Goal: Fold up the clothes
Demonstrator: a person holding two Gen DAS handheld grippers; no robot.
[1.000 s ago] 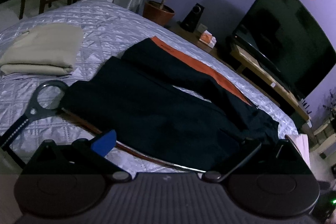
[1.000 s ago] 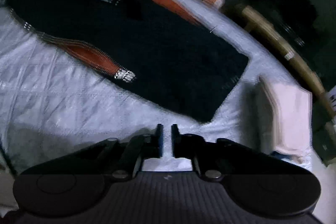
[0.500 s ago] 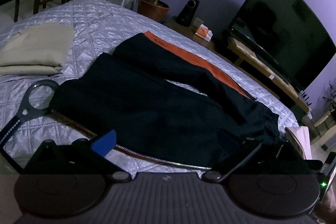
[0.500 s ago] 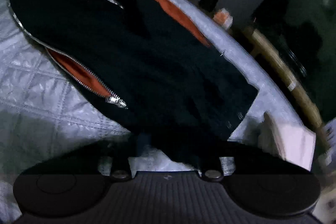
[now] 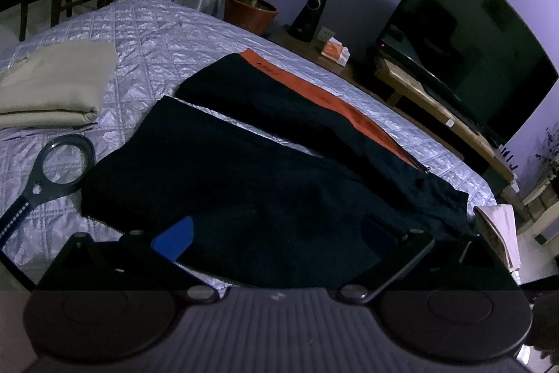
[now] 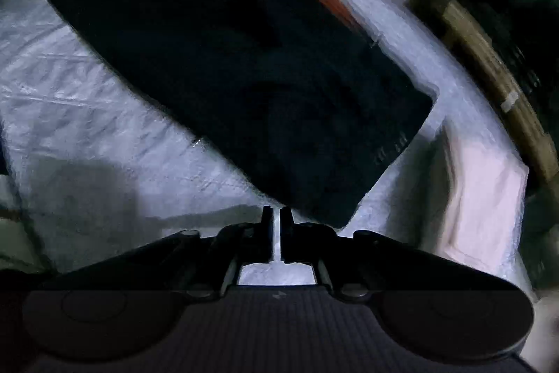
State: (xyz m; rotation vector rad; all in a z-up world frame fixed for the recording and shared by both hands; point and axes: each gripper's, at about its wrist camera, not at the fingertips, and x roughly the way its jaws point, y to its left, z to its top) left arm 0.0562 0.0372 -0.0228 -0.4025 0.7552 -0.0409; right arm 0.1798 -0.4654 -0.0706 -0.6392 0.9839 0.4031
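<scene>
Black jacket (image 5: pixel 265 198) lies on quilt (image 5: pixel 157 37); left gripper (image 5: pixel 276 236) spread wide, right gripper (image 6: pixel 276 215) clenched empty.

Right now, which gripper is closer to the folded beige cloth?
Left. The left gripper hangs over the dark jacket, beside the beige cloth. The right gripper sits at the jacket's far end.

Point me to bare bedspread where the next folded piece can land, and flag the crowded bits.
Free: quilt beyond the folded beige garment, up to the far bed edge. Also the near strip in front of the dark jacket, by the right gripper. Crowded: jacket fills the middle, magnifier sits at its left, pale folded cloth takes the right corner.
</scene>
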